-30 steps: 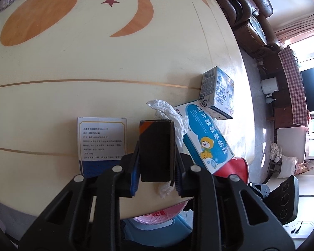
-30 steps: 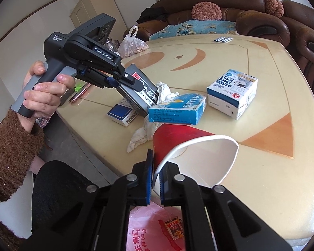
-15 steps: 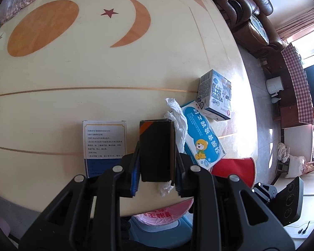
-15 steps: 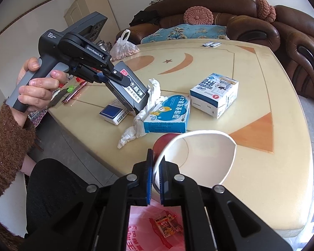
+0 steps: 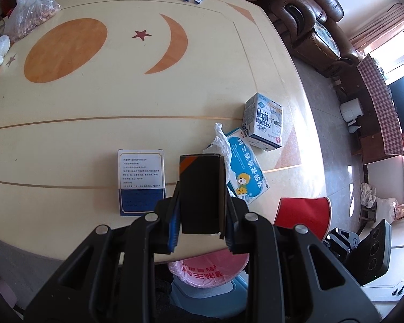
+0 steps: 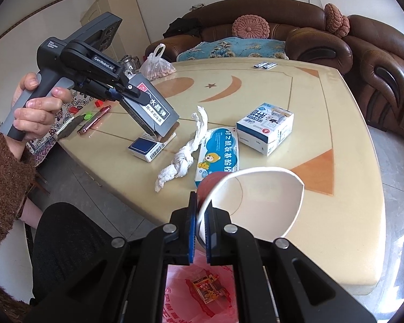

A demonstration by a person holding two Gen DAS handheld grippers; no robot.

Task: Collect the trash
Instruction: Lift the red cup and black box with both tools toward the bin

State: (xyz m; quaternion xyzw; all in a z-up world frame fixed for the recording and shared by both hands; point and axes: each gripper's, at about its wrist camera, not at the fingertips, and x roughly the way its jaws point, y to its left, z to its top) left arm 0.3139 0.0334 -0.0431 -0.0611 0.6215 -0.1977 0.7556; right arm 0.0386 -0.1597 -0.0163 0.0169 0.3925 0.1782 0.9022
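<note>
While both grippers carry trash, the dark box (image 5: pixel 200 193) sits clamped between the jaws of the left gripper (image 5: pixel 202 223), lifted above the near edge of the table (image 5: pixel 94 107). In the right wrist view the same box (image 6: pixel 150 110) is tilted, its open end pointing down toward the tabletop. The right gripper (image 6: pixel 199 228) pinches the rim of a red paper cup (image 6: pixel 250 202) with a white inside, held off the table's near edge. Below both, a pink plastic bag (image 6: pixel 191 296) lines a bin on the floor, with 1 colourful wrapper already inside.

To do this step well, I judge each gripper should travel back past the table edge until its item hangs squarely over the bag mouth, then let go; the cup is pinched thin at the rim, so a slow swing would stop it twisting loose early.

Counted on the table: 1 twisted white tissue (image 6: pixel 183 150), 1 blue-and-white medicine box (image 6: pixel 145 148), 1 blue cartoon-bear box (image 6: pixel 219 153), 1 white-and-blue carton (image 6: pixel 265 127), 2 small sachets (image 6: pixel 265 65) at the far edge, and 1 tied bag of nuts (image 6: pixel 156 67) near the far left corner. Brown sofas stand beyond.
</note>
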